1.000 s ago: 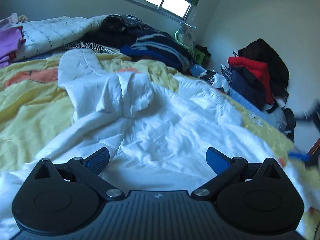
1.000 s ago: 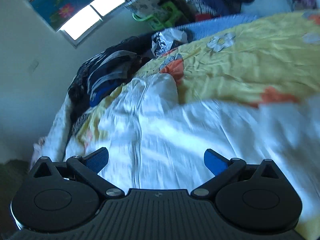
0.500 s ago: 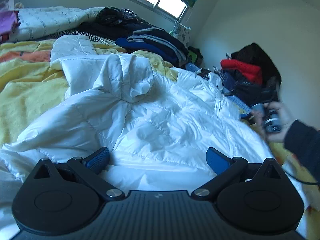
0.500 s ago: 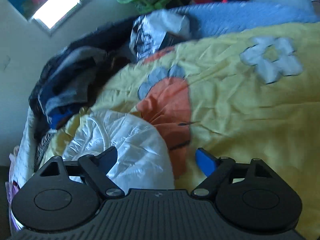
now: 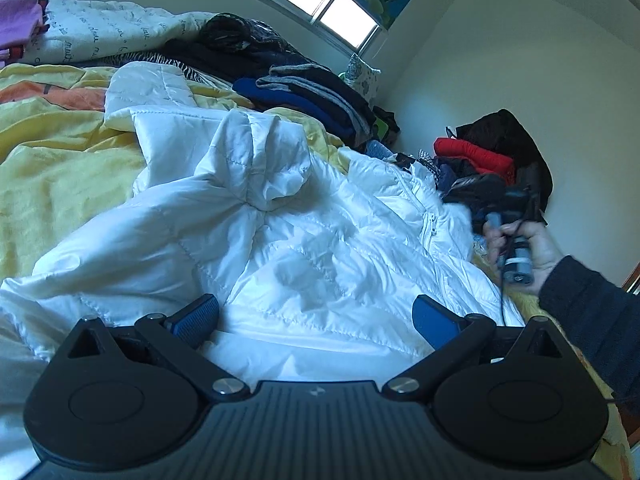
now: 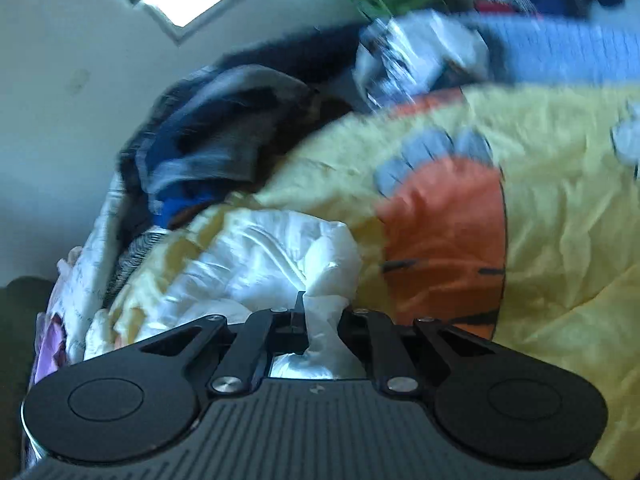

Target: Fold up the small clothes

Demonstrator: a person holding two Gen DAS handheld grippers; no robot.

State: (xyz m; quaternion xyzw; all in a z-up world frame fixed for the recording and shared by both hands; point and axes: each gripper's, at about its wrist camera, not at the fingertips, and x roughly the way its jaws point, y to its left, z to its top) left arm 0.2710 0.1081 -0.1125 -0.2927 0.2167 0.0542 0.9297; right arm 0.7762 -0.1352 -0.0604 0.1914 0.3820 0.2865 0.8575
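A white hooded puffer jacket [image 5: 300,240] lies spread on the yellow bedcover [image 5: 60,168], its hood bunched at the middle. My left gripper [image 5: 316,310] hovers open just over the jacket's near part, nothing between its blue pads. At the right edge of the left wrist view a person's hand [image 5: 536,252] holds the right gripper at the jacket's far side. In the right wrist view my right gripper [image 6: 302,306] has its jaws closing tight on a fold of the white jacket [image 6: 260,256], and the fabric bulges out past the fingertips.
Folded dark clothes [image 5: 312,92] are stacked at the bed's far side under the window [image 5: 320,4]. Red and black garments [image 5: 484,152] are heaped by the right wall. A white printed quilt [image 5: 104,36] and purple clothes [image 5: 16,20] lie at the far left.
The right gripper swept across the bed to the jacket's edge and went from wide open to shut on white fabric. The hand carrying it entered the left wrist view. The left gripper barely shifted.
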